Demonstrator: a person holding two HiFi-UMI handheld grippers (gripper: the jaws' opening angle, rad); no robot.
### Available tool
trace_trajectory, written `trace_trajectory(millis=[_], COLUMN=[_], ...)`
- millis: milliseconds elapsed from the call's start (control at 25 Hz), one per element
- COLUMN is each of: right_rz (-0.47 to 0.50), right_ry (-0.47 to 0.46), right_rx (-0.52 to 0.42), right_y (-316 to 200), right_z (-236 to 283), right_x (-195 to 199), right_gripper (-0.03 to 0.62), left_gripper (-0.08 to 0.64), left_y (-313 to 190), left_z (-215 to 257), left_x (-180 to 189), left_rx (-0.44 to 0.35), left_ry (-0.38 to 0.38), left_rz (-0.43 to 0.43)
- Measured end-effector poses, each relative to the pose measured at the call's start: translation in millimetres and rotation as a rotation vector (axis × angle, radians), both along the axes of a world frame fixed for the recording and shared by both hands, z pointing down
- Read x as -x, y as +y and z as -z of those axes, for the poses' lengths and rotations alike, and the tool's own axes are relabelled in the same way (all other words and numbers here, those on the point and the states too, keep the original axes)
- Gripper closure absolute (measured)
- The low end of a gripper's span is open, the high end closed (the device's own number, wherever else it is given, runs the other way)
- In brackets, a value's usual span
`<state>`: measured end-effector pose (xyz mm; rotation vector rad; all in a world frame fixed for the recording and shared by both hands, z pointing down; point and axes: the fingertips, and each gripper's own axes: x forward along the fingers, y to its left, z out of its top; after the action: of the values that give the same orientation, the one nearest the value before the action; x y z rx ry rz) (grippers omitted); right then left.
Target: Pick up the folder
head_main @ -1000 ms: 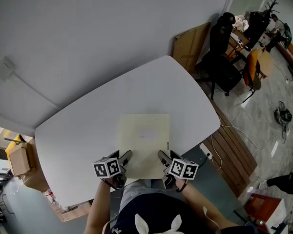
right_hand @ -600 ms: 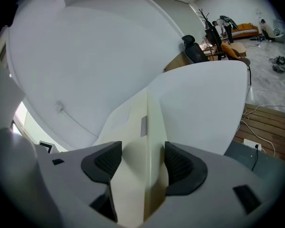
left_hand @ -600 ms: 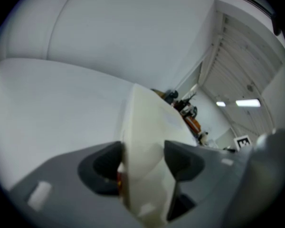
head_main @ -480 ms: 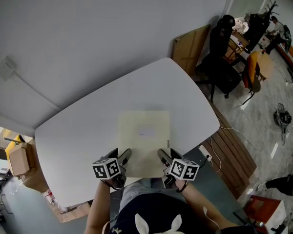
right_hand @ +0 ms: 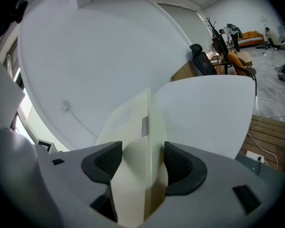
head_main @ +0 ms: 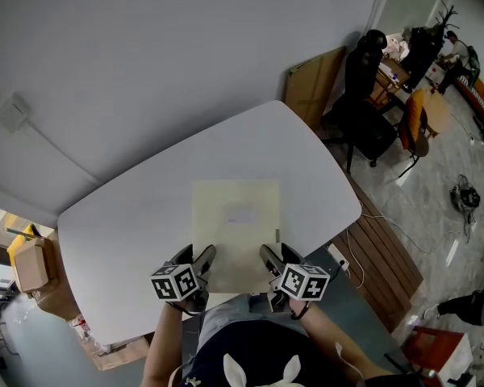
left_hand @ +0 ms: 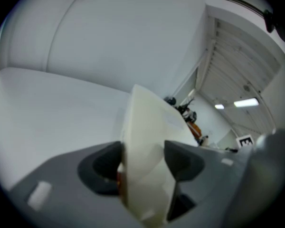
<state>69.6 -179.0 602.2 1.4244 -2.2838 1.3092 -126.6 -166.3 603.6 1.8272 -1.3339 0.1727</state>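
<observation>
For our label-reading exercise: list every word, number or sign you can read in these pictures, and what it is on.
No readable text anywhere.
The cream rectangular card folder: pale label patch, too blurred to read.
The black-and-white marker cubes: square patterns only, no letters.

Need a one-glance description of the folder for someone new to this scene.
Find the big white table by the grey wall. At its near side is a pale cream folder, the only cream rectangle there, its near edge clamped by the left gripper and right gripper.

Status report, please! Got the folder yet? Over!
Left gripper, right gripper: both shut on folder. Folder held by near edge, over table. Nothing blocking.
</observation>
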Motion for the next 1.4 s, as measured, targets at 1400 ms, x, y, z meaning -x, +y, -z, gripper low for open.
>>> trace_trajectory(millis=[1400], right_rz=[0.0], right_ry=[-0.002], right_rx=[-0.231], right_y=[-6.0], right_z=[80.5], right_x=[6.0], right_gripper=[0.321], left_gripper=[0.285], left_y=[-6.2], left_z=[82.9], left_x=[5.6], left_rx=[-0.223], left_ry=[-0.047], left_rz=[0.013])
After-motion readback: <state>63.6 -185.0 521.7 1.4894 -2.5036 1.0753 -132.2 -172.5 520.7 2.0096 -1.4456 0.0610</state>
